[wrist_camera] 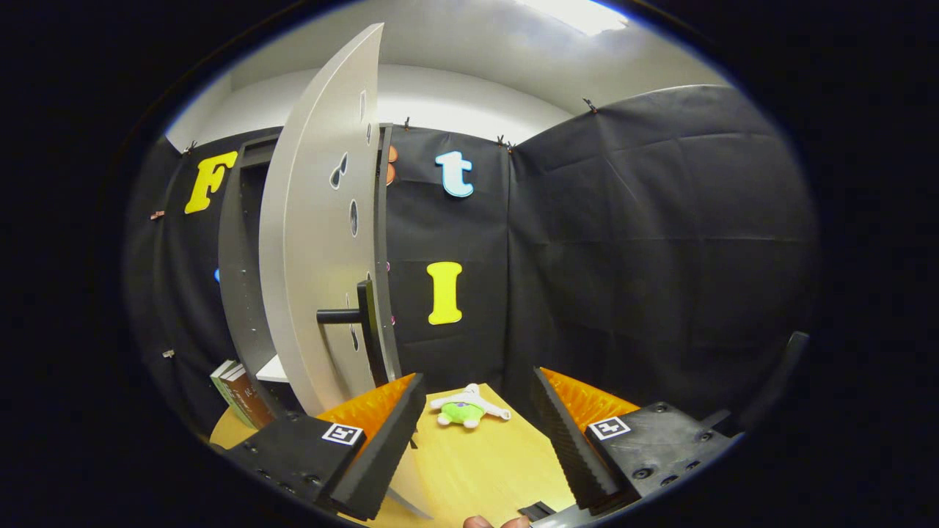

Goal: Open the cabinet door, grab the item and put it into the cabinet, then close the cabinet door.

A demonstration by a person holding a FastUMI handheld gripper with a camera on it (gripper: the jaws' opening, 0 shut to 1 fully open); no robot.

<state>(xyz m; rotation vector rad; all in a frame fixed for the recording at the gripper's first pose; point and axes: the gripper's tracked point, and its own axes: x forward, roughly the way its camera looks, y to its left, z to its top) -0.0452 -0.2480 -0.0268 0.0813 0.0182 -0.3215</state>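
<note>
Black cloth walls, wooden table, ceiling light.

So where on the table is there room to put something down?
The bare tabletop between the open jaws of the gripper, short of the plush toy, is free, as is the strip right of the toy. It is crowded by the open cabinet door and the books.

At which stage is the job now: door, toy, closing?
Done: the cabinet door stands open, its handle free. In hand: the gripper is open and empty, its fingers pointing at the plush toy, which lies on the table just ahead of them. Left: grab the toy, put it into the cabinet, close the door.
</note>
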